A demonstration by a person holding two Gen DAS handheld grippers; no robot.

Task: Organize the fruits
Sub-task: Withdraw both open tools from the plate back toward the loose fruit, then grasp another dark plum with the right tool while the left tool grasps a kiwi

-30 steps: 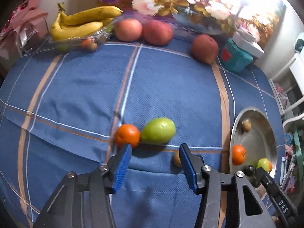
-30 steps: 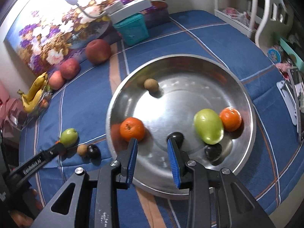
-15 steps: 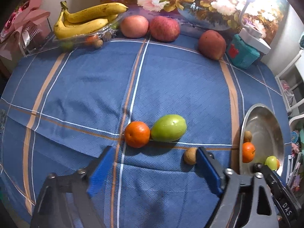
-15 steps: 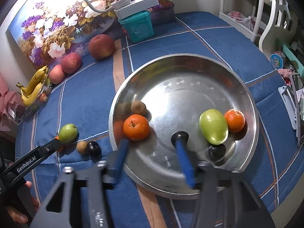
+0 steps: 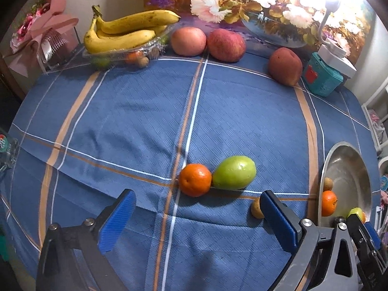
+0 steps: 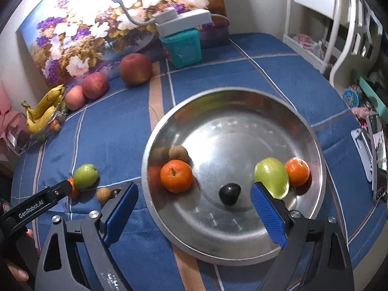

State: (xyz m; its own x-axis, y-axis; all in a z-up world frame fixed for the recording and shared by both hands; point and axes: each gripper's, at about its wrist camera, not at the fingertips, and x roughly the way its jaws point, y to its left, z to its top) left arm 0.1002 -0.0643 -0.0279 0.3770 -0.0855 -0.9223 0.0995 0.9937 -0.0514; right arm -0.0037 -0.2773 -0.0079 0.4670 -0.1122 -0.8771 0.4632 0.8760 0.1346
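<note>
In the left wrist view, an orange [image 5: 195, 180] touches a green mango [image 5: 234, 176] on the blue cloth, with a small brown fruit [image 5: 256, 209] to their right. My left gripper [image 5: 196, 220] is open and empty just in front of them. In the right wrist view, the steel bowl [image 6: 242, 111] holds an orange [image 6: 176, 175], a brown fruit [image 6: 178, 153], a dark plum [image 6: 229, 193], a green mango [image 6: 271, 177] and another orange [image 6: 297, 171]. My right gripper [image 6: 194, 209] is open and empty above the bowl's near side.
Bananas [image 5: 126, 34] in a plastic tray, two apples [image 5: 208, 41] and a reddish fruit [image 5: 285, 66] line the back by a flower painting. A teal box [image 5: 322, 77] with a lamp stands at back right. White furniture [image 6: 322, 17] stands beyond the table.
Both grippers have opened wide and pulled back a little. The dark plum now lies free in the bowl. The brown fruit in the bowl rolled next to the orange.
</note>
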